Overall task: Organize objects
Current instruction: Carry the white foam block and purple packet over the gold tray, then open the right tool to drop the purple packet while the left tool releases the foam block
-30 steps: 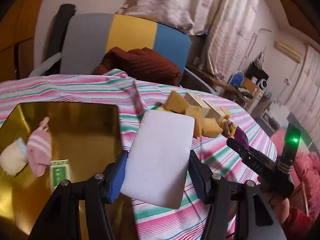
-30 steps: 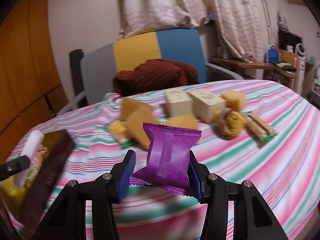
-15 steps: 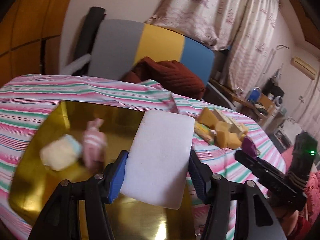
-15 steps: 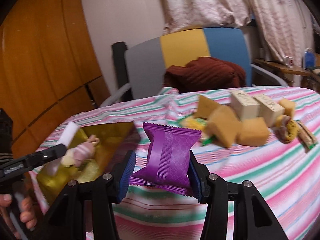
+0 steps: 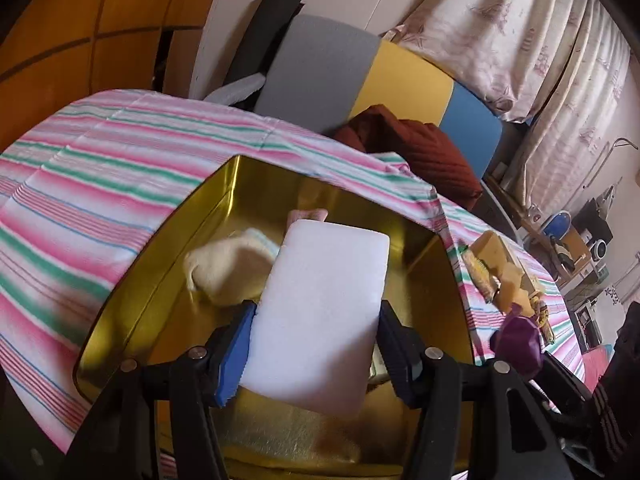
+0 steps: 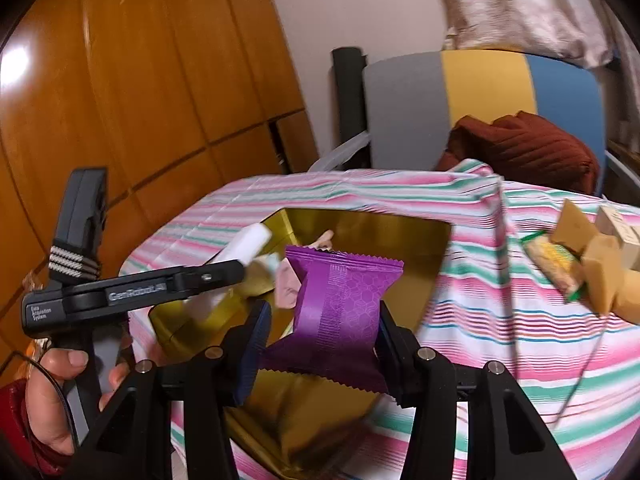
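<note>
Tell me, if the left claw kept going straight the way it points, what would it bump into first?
Probably the cream sock lying in the gold tin; the white block held by the left claw would touch it first. Depth is hard to judge.

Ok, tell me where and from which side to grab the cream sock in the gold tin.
Judging by its pose, pinch the cream sock at its bulging middle, coming from above. It lies slumped on the floor of the gold tin, so the wall blocks a level approach. Come in on its left side: the white sponge in the left gripper overhangs its right end.
</note>
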